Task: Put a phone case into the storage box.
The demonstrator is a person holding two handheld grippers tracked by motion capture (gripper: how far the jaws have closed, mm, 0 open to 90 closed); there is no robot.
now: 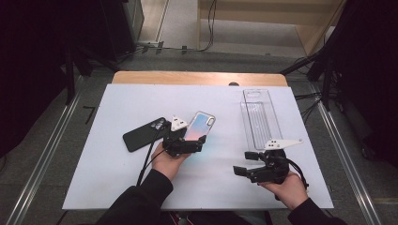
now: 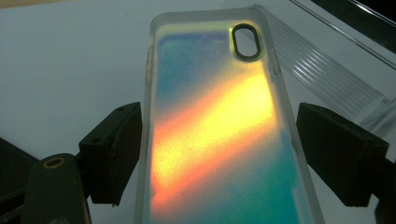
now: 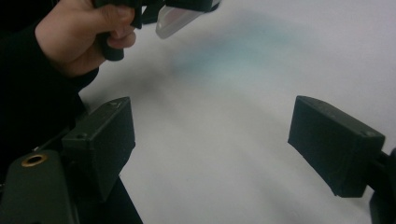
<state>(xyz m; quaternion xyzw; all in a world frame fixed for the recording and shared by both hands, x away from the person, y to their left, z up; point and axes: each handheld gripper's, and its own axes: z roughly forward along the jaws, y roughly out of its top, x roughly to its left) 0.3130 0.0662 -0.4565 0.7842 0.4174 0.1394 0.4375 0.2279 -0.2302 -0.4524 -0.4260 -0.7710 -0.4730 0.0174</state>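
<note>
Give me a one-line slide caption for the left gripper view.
Left gripper with its jaws open on either side of an iridescent phone case lying on the white table.

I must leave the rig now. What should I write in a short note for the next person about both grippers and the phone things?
Left gripper: open, jaws on either side of the iridescent phone case, with small gaps; not clamped yet.
Right gripper: open, holds nothing, over bare white table near the front right.
Black phone: lies on the table just left of the case.
Clear plastic tray: lies at the back right, nothing in it.
Done: left gripper lined up on the case.
Left: probably close on the case, then bring case and phone together.
</note>
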